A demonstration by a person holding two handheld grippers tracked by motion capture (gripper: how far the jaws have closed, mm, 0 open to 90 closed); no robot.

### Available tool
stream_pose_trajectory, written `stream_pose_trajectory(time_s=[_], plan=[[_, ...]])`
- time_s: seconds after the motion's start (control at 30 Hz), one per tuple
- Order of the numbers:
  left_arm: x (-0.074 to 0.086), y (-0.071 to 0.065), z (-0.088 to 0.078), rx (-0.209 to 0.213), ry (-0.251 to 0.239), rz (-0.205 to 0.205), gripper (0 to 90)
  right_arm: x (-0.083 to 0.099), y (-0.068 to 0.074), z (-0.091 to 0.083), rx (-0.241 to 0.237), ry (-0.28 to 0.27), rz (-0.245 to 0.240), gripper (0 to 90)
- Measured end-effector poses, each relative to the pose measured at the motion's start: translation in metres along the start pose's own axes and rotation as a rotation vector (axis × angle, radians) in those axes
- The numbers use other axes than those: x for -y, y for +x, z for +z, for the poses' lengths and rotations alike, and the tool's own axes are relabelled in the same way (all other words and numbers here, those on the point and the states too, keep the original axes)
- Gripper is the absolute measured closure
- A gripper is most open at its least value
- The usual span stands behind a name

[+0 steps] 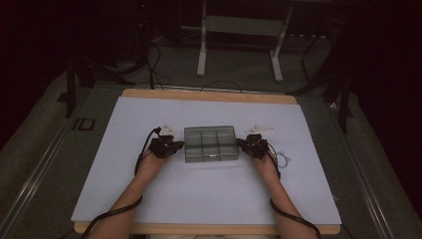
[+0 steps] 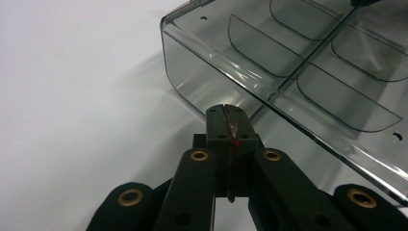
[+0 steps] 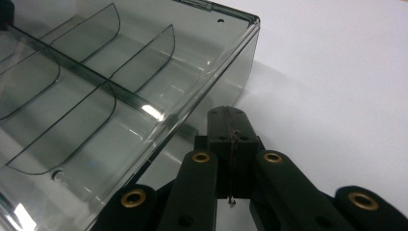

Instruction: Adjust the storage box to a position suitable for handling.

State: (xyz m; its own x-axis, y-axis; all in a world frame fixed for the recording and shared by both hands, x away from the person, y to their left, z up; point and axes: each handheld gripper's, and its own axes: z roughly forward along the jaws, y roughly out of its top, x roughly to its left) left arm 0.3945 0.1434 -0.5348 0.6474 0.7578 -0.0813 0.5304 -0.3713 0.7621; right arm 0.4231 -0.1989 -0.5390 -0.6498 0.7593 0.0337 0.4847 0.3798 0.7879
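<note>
High view, frame centre: your left hand-held gripper [image 1: 175,146] and right hand-held gripper [image 1: 243,143], both fully closed and empty, flank the clear divided box [image 1: 210,143].

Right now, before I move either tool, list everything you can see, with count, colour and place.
compartment box: one, clear smoky grey plastic with dividers inside, middle of the sheet, between the two tools.
paper sheet: one, white, covering most of the tabletop.
table: one, light wood, edge showing at the far and near sides of the sheet.
stand: one, white metal frame, on the floor beyond the table.
small cable loop: one, pale, on the sheet to the right of the right hand.
left tool: one, black, jaws shut, tips at the box's left end.
right tool: one, black, jaws shut, tips at the box's right end.
</note>
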Motion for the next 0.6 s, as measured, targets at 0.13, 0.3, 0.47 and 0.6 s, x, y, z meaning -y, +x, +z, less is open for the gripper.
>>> stream_pose_trajectory(time_s=[0.13, 0.3, 0.47, 0.6], plan=[[-0.002, -0.001, 0.000, -0.005, 0.013, 0.004, 90.0, 0.000, 0.001, -0.001, 0.004, 0.004, 0.006, 90.0], [-0.006, -0.003, -0.001, 0.001, 0.015, 0.011, 90.0, -0.001, 0.000, -0.006, 0.001, -0.003, 0.018, 90.0], [-0.009, -0.007, 0.001, 0.004, 0.021, 0.018, 90.0, 0.000, -0.002, -0.010, 0.008, -0.001, 0.029, 90.0], [-0.011, -0.009, 0.003, 0.010, 0.027, 0.018, 90.0, 0.003, -0.004, -0.013, 0.008, 0.000, 0.033, 90.0]])
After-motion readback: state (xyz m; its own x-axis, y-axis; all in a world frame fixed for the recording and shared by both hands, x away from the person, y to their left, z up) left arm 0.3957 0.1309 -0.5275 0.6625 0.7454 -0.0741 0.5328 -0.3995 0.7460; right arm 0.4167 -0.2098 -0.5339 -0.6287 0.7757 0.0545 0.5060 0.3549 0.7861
